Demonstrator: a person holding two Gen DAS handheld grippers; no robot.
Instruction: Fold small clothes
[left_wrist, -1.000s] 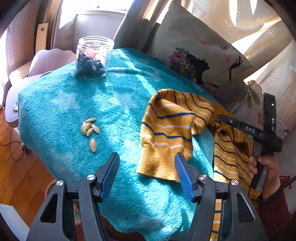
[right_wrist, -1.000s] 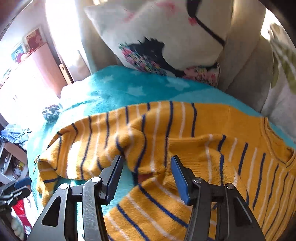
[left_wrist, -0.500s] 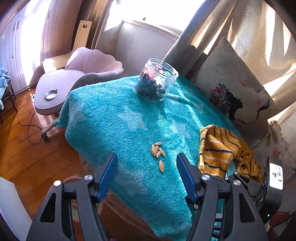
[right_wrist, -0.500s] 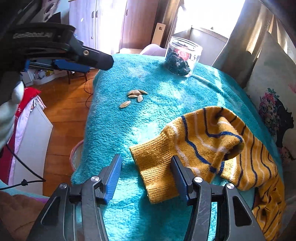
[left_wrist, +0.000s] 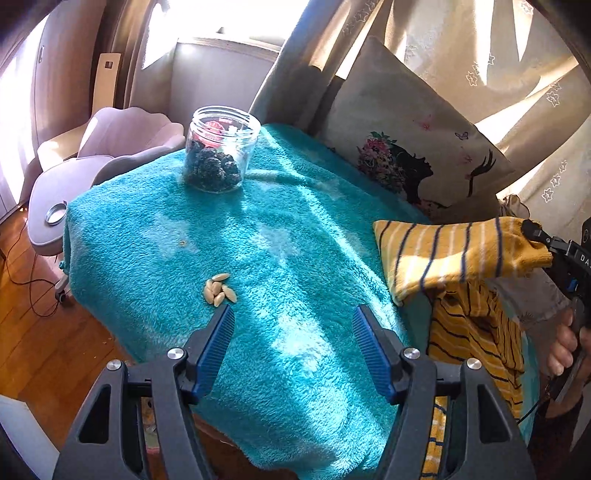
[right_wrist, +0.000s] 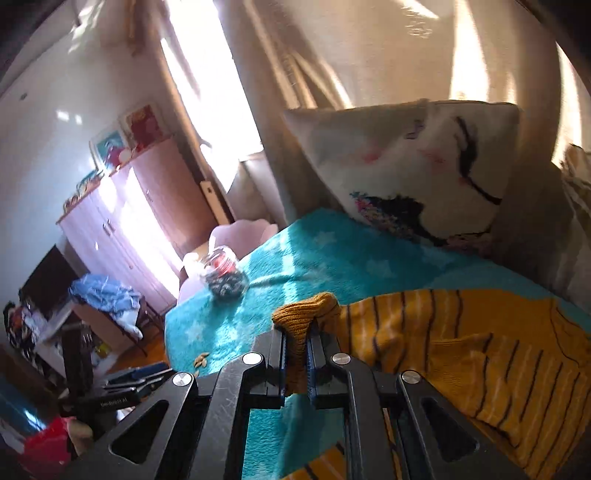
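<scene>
A small yellow sweater (left_wrist: 454, 258) with navy and white stripes lies at the right side of the teal blanket (left_wrist: 258, 240). My right gripper (right_wrist: 297, 341) is shut on the sweater's ribbed cuff (right_wrist: 308, 319) and holds the sleeve lifted above the blanket; it also shows at the right edge of the left wrist view (left_wrist: 535, 236). The sweater's body (right_wrist: 498, 362) spreads to the right in the right wrist view. My left gripper (left_wrist: 293, 343) is open and empty, over the blanket's near edge, left of the sweater.
A glass jar (left_wrist: 219, 158) of dark things stands at the blanket's far side. Several pale seeds (left_wrist: 219, 290) lie just beyond my left gripper. A printed pillow (left_wrist: 410, 147) leans behind the table. A pink chair (left_wrist: 92, 158) stands at the left.
My right gripper has closed on the sweater's cuff and lifted the sleeve up off the blanket. My left gripper has stayed open and swung back toward the sweater.
</scene>
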